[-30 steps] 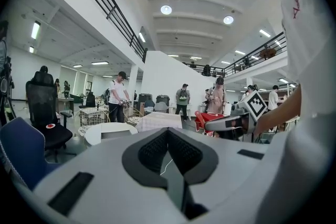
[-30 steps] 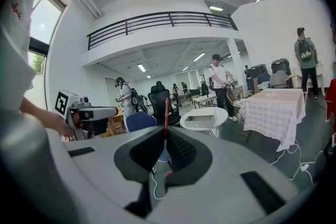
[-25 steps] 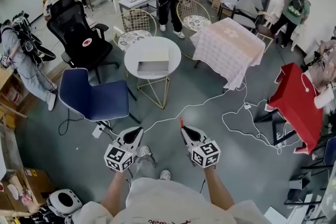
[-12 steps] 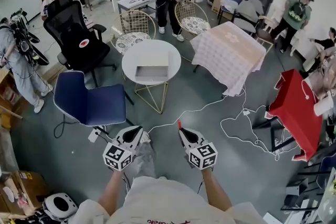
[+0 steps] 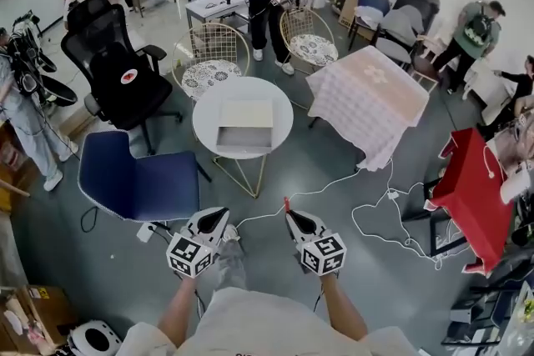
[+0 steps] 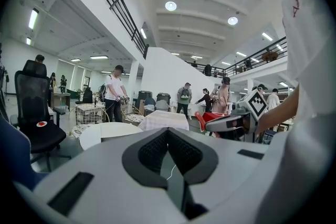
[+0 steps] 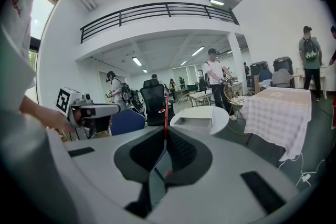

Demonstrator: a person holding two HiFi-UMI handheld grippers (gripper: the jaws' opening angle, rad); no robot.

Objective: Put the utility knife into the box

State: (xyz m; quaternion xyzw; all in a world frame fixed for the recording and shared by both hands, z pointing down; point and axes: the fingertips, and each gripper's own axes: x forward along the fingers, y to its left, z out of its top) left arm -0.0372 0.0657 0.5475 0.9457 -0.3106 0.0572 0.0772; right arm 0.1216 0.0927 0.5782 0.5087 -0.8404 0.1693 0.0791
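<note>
The right tool (image 5: 288, 213) (image 7: 164, 131) is clenched on the utility knife (image 5: 286, 203) (image 7: 166, 112), a thin red blade-like strip standing up out of the closed jaws. The knife is held in the air on the near side of the round white table (image 5: 204, 108) (image 7: 222, 113), well apart from it. The left tool (image 5: 219, 215) (image 6: 168, 131) is level with the right one, also on the table's near side, with its jaws pressed together on nothing. The open grey box (image 5: 244, 127) (image 7: 197, 122) sits on the table top, towards its near edge. A blue chair (image 5: 142, 176) stands left of the table, near it. A white cable (image 5: 334, 179) trails over the floor to the table's right.
</note>
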